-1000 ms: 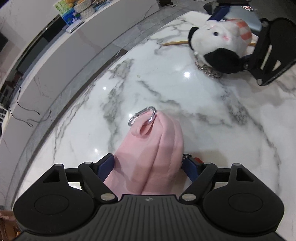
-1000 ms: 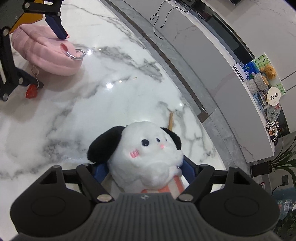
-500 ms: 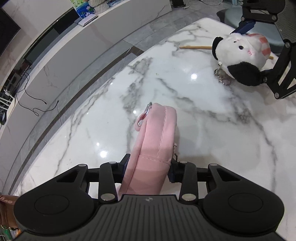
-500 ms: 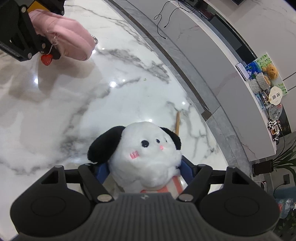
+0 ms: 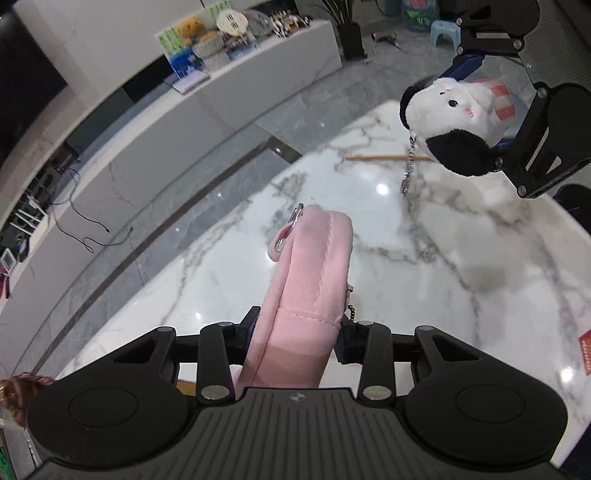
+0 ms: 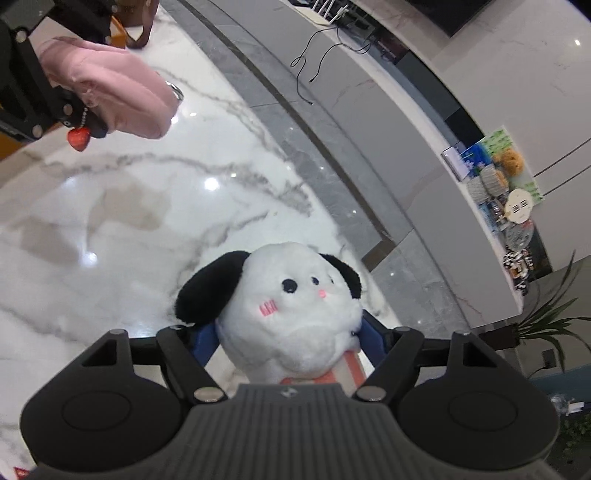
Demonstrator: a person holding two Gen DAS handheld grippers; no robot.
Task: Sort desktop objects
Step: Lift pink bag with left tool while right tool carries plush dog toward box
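A pink soft pouch (image 5: 314, 280) with a silver carabiner (image 5: 290, 230) hangs above the marble table (image 5: 443, 277), and my left gripper (image 5: 297, 332) is shut on its sides. In the right wrist view the same pouch (image 6: 110, 92) dangles a red heart charm (image 6: 78, 138) at the upper left. A white plush dog (image 6: 295, 306) with black ears sits between the blue pads of my right gripper (image 6: 288, 343), which is shut on it. Seen from the left wrist, the dog (image 5: 454, 110) is lifted off the table with its keychain hanging down.
A thin wooden stick (image 5: 376, 157) lies near the table's far edge. A red item (image 5: 585, 350) shows at the right border. A brown bag (image 6: 136, 22) stands at the table's far left. Beyond the grey floor runs a long white counter (image 5: 207, 62) with clutter.
The left gripper closed on the pink pouch, turning it on edge. Both grippers then rose from the table, the pouch and the plush dog lifted with them.
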